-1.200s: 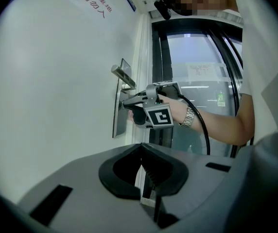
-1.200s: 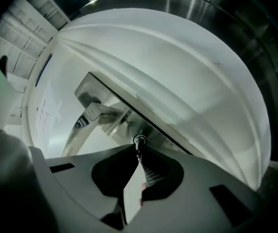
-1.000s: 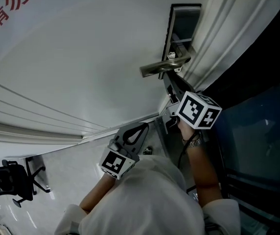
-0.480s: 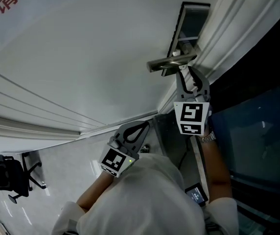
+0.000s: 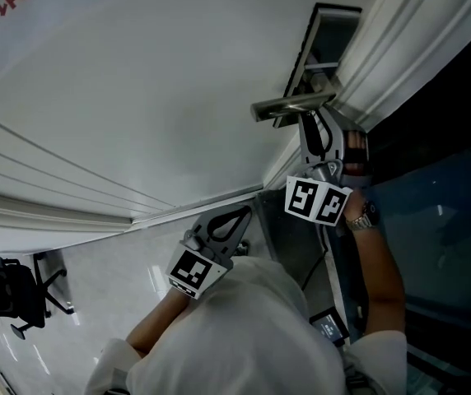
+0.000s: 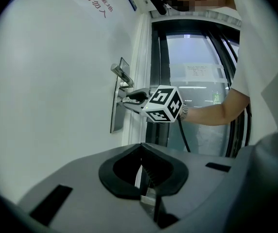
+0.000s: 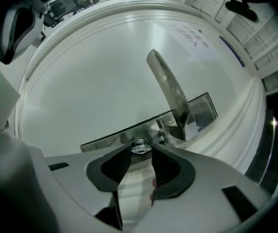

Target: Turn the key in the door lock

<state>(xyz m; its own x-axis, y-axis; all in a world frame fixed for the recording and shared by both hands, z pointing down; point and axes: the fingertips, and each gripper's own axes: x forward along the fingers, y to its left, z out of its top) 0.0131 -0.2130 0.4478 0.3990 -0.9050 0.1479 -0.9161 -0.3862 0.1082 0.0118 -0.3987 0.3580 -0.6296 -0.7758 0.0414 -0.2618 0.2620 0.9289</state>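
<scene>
The door handle [image 6: 121, 75] juts from the lock plate [image 6: 114, 115] just above the key [image 7: 140, 147], barring approach from above. The frame moulding [image 6: 143, 47] crowds the plate's outer edge. Below the handle, straight-on approach is free.

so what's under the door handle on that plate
A key head sticking out of the lock plate, below the handle. The keyhole is covered by it.

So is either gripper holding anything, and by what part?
Nothing, apparently. Right gripper: jaws have just been opening, the head of the key between their tips, seemingly unclamped. Left gripper: shut, empty.
</scene>
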